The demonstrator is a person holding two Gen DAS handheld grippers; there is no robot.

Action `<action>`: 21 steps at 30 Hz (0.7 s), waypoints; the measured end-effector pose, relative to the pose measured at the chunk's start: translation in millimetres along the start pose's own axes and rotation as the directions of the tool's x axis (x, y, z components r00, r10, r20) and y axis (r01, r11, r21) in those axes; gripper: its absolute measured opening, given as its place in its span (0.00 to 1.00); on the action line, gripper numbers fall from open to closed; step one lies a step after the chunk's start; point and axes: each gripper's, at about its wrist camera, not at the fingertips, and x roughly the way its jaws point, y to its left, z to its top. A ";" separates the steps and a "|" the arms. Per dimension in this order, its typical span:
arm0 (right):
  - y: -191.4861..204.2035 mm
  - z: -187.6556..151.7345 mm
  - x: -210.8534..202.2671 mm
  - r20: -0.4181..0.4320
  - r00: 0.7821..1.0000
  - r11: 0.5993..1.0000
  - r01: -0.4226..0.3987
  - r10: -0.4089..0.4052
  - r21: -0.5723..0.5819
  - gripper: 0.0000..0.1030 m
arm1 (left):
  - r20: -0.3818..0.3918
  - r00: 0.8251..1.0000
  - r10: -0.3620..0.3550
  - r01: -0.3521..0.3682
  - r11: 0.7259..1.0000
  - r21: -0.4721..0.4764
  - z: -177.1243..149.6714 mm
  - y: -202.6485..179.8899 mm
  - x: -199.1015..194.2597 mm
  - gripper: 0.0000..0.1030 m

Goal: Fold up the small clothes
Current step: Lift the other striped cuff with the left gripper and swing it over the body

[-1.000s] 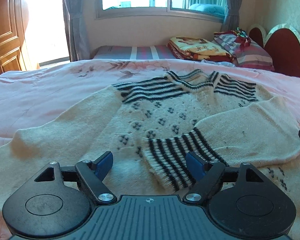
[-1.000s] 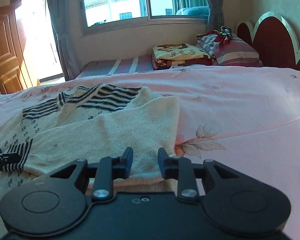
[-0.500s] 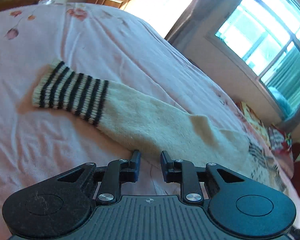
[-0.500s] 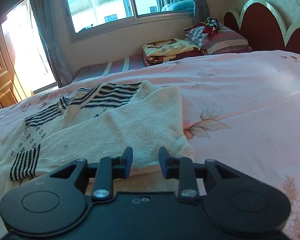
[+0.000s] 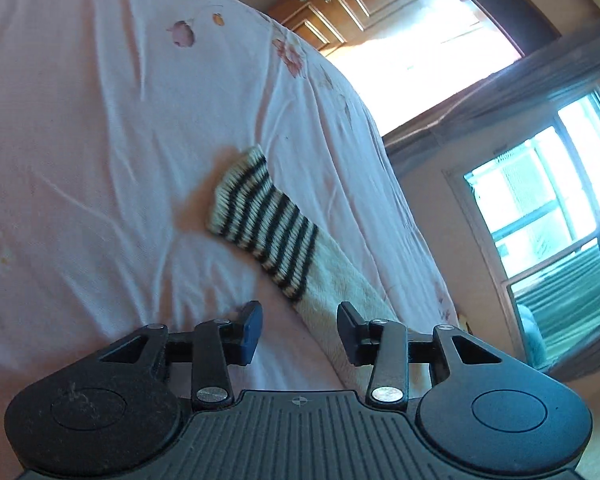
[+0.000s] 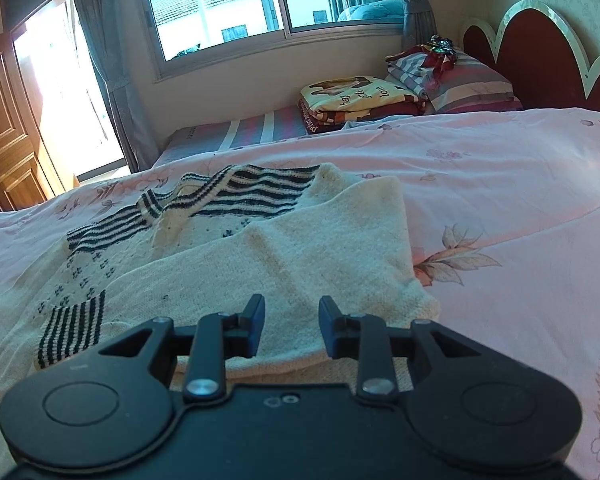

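The left black two-finger gripper (image 5: 299, 334) is held rolled well over to one side, so that the bed and the room slant steeply across its view, and it points down along the bed surface. Its jaws stand wide apart with nothing between them. The cream knitted sleeve (image 5: 342, 288) of the sweater runs out from under the right-hand finger and stretches away across the pink floral bedsheet (image 5: 100, 140), ending in a black-and-cream striped cuff (image 5: 260, 216) that lies flat on the sheet ahead of the gripper. The left-hand finger sits over bare sheet, beside the sleeve.

The right black two-finger gripper (image 6: 291, 328) is held level and low, just above the bed, aimed toward the window (image 6: 236, 4). Its jaws are also parted and grip nothing. Directly below and ahead of its fingertips lies the cream knitted sweater with black stripes (image 6: 204, 240), spread on the pink sheet, with its other sleeve (image 6: 280, 264) folded across the body so that its striped cuff (image 6: 70, 334) rests at the near left. The striped collar lies at the far end, toward the window. A stack of folded blankets (image 6: 356, 98) and a striped pillow (image 6: 464, 84) sit well beyond, by the red scalloped headboard (image 6: 540, 56).
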 end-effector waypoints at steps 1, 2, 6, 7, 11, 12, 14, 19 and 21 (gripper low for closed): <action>0.0 -0.4 1.1 0.000 1.000 1.000 0.000 0.000 0.002 0.29 | 0.009 1.000 -0.003 0.003 1.000 -0.024 0.2 1.4 2.1 0.41; 0.6 -0.7 1.8 -0.001 1.000 1.000 0.000 0.000 0.002 0.29 | 0.022 1.000 -0.001 0.002 0.999 -0.040 -0.7 1.8 5.5 0.41; 1.8 -2.1 1.8 -0.004 1.000 1.000 -0.006 0.006 0.006 0.29 | 0.086 0.996 0.008 -0.004 0.999 -0.046 -2.0 -2.6 23.0 0.41; 1.1 -2.1 1.4 -0.005 1.000 1.000 -0.006 0.006 0.007 0.29 | 0.097 0.995 0.010 -0.005 0.999 -0.044 0.8 -3.1 26.6 0.41; -6.3 -0.5 0.2 -0.004 1.000 1.000 -0.001 0.001 0.023 0.29 | 0.099 0.994 0.041 -0.048 0.996 0.071 9.8 -22.7 38.4 0.34; -8.9 0.3 0.9 -0.005 1.000 0.999 0.001 -0.001 0.032 0.29 | 0.091 0.995 0.028 -0.039 0.993 0.116 8.0 -33.1 40.6 0.10; -14.3 2.5 3.0 -0.007 1.000 0.999 0.002 -0.002 0.052 0.29 | 0.079 0.997 0.002 -0.020 0.976 0.219 -0.3 -59.2 44.1 0.05; -21.2 7.2 7.4 -0.010 1.000 0.996 0.021 -0.020 0.085 0.28 | -0.050 0.990 -0.133 0.141 0.861 0.488 -58.1 -152.2 65.9 0.05; -22.2 7.7 6.2 -0.007 1.000 0.995 0.017 -0.017 0.095 0.29 | -0.149 0.975 -0.164 0.219 0.805 0.552 -93.9 -186.6 78.1 0.05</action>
